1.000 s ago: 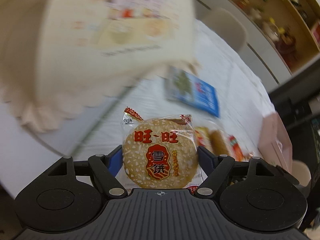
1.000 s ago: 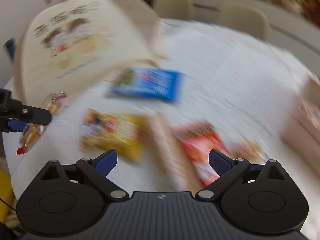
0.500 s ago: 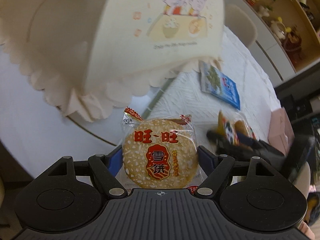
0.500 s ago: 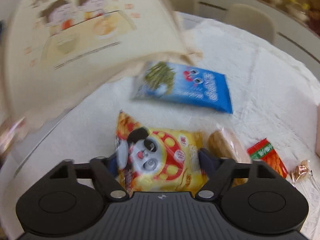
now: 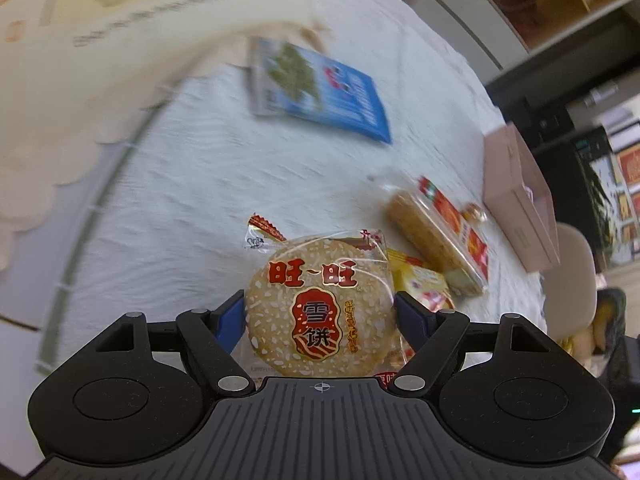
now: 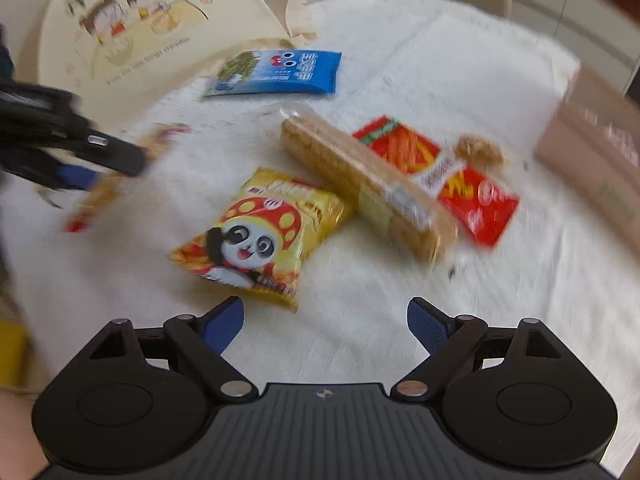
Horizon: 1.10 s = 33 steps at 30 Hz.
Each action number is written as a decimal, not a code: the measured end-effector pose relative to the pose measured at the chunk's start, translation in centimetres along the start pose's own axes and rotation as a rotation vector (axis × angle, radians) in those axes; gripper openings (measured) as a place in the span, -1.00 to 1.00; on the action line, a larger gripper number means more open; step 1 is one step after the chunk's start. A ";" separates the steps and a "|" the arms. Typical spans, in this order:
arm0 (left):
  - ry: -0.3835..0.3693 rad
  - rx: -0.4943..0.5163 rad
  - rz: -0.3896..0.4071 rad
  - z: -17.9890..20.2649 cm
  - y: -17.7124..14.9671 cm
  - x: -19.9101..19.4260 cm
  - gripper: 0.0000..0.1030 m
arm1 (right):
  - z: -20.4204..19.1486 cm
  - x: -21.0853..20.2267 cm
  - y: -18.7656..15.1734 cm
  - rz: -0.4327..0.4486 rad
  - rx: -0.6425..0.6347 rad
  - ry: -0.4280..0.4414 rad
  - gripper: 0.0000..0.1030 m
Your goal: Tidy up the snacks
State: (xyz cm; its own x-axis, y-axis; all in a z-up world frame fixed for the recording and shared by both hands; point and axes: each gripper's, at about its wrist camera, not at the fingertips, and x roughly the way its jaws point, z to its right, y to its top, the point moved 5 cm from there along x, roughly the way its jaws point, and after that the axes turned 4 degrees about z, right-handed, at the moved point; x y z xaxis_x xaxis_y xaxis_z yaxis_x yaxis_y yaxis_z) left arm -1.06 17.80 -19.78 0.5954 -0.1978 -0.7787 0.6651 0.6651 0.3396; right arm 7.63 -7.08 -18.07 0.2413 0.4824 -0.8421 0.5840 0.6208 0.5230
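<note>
Left gripper (image 5: 320,316) clamped on a round sesame-speckled rice cracker (image 5: 320,308) in a clear wrapper with red Chinese print, both blue pads pressed against the wrapper's sides, held above the white tablecloth (image 5: 192,208). Seen from the right wrist as a blurred dark arm at the left edge, cracker edge-on between the pads.

Right gripper (image 6: 325,318) wide apart, jaws just been opening again after a brief narrowing, nothing between the blue fingers (image 6: 224,322), only bare cloth below. Just ahead, lying flat on the cloth, a yellow snack bag (image 6: 260,236) printed with a panda in a red spotted hat. Touching its far corner, a long clear-wrapped sleeve of tan biscuits (image 6: 368,188), laid diagonally. Partly under that sleeve, a red packet (image 6: 476,200) with orange sticks pictured, and on it a small wrapped nutty sweet (image 6: 476,150). Further back, apart from the rest, a blue seaweed-snack packet (image 6: 280,74), its near end tucked at the scalloped hem of a cream food-cover dome (image 6: 132,28) with cartoon children. At the right edge, a pink box (image 6: 596,148), blurred.
</note>
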 end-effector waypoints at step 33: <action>0.134 0.108 -0.019 -0.7 -2.7 -1.0 0.60 | -5.5 3.8 2.4 -0.083 -0.075 -0.218 0.74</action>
State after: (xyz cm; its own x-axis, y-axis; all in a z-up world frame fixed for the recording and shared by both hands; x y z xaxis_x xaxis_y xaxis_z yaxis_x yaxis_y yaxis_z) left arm -3.74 16.73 -20.29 0.5219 -0.1067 -0.8463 0.7241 0.5799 0.3734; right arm 5.68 -0.33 -19.25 0.3614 0.2884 -0.8867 0.5518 0.7005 0.4527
